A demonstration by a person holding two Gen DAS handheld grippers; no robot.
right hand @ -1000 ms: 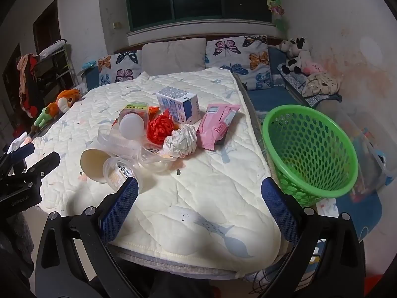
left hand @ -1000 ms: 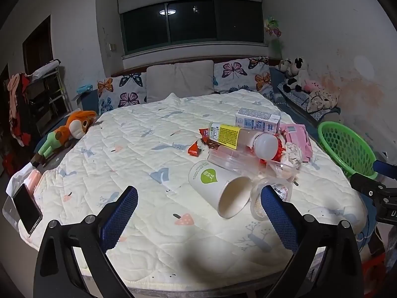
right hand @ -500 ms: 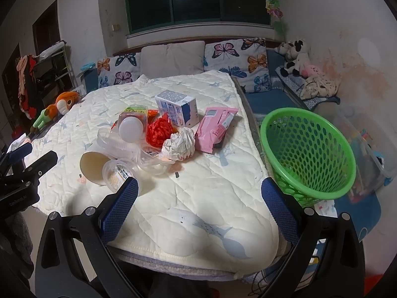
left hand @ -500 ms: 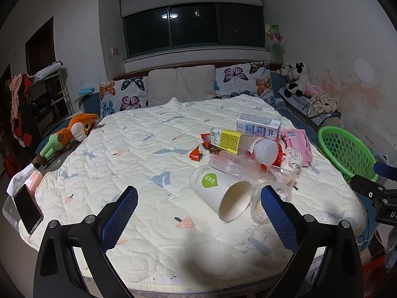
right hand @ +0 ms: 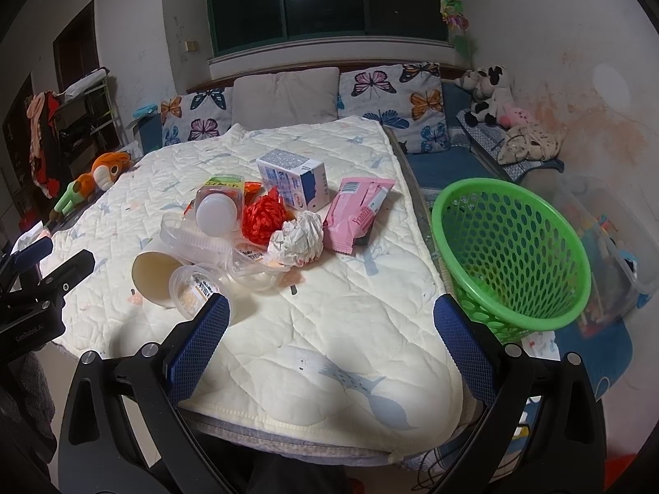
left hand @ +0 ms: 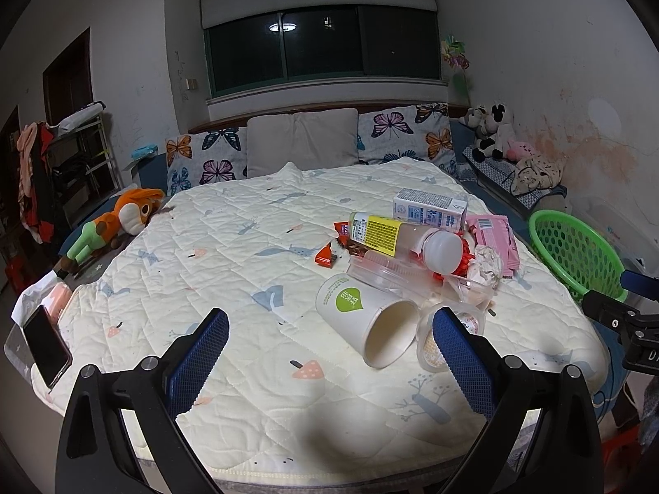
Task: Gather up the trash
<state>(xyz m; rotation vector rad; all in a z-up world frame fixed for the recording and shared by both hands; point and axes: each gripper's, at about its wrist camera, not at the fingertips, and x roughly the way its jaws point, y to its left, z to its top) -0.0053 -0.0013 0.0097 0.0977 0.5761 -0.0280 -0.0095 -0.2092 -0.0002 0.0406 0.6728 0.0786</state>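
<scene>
both tools hang above the near edge of the bed (left hand: 230, 247) with nothing picked up, so the job looks to be at its very start: the approach to a first piece of trash. the left gripper (left hand: 329, 354) has its fingers spread wide and empty, and the right gripper (right hand: 329, 346) is the same, spread wide with nothing between its blue pads.

the trash lies in one heap on the quilt toward the bed's right edge. nearest the near edge is a paper cup (left hand: 366, 325) on its side, mouth toward the camera, touching a small lidded tub (right hand: 197, 288). behind them sit clear plastic containers (right hand: 206, 243), a bottle (left hand: 403, 238) lying flat on top, a red mesh bundle (right hand: 263, 218), a crumpled paper ball (right hand: 298, 238), a pink wrapper (right hand: 358, 210) and a milk carton (right hand: 292, 179). the green basket (right hand: 515, 247) stands just off the bed's right edge, empty as far as can be seen.

the likely next move is to bring one gripper down onto an outer item, the cup or the paper ball, and close gently, since both would crush. the heap is tangled, so lifting one piece may drag or roll the bottle.
</scene>
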